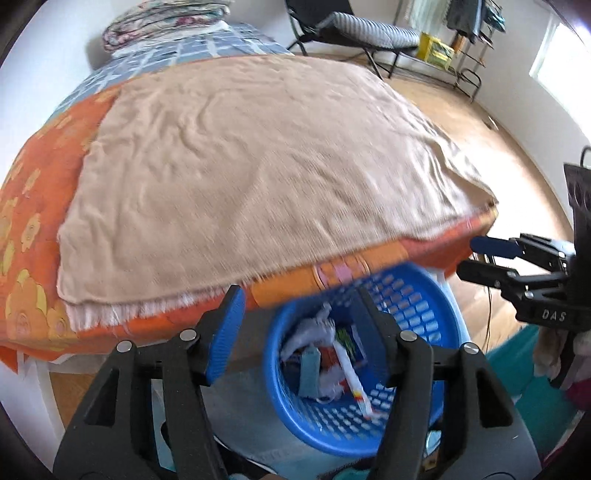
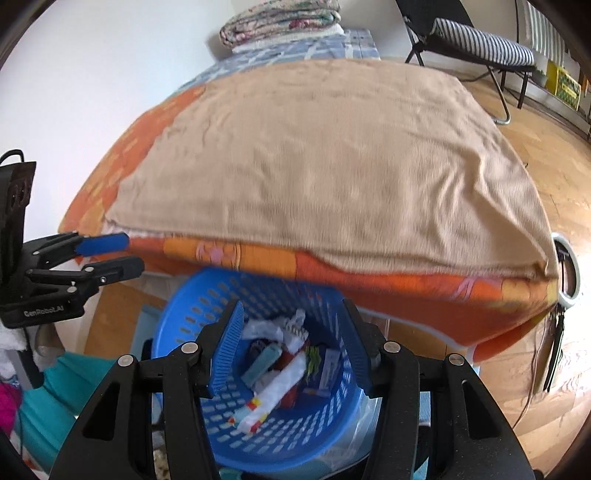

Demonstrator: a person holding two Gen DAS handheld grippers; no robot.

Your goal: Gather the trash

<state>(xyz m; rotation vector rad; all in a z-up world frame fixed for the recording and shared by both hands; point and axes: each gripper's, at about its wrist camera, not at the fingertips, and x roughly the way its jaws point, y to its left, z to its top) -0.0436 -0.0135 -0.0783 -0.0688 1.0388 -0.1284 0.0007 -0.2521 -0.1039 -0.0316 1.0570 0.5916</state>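
A blue perforated basket (image 1: 439,299) (image 2: 173,317) stands on the floor against the near edge of the bed. It holds the trash (image 1: 332,358) (image 2: 284,369): crumpled white paper, colourful wrappers and a pale teal piece. My left gripper (image 1: 300,295) hovers above the basket, open, with nothing between its blue pads. My right gripper (image 2: 292,306) hangs over the basket too, open and empty. Each gripper shows in the other's view: the right gripper (image 1: 469,256) at the right edge, the left gripper (image 2: 133,251) at the left edge.
A beige blanket (image 1: 258,166) (image 2: 332,166) covers the bed over an orange flowered sheet (image 1: 26,240). Folded quilts (image 2: 280,22) lie at the far end. A folding chair (image 2: 480,44) stands on the wooden floor (image 2: 554,166). A ring light (image 2: 570,266) stands at the bed's right corner.
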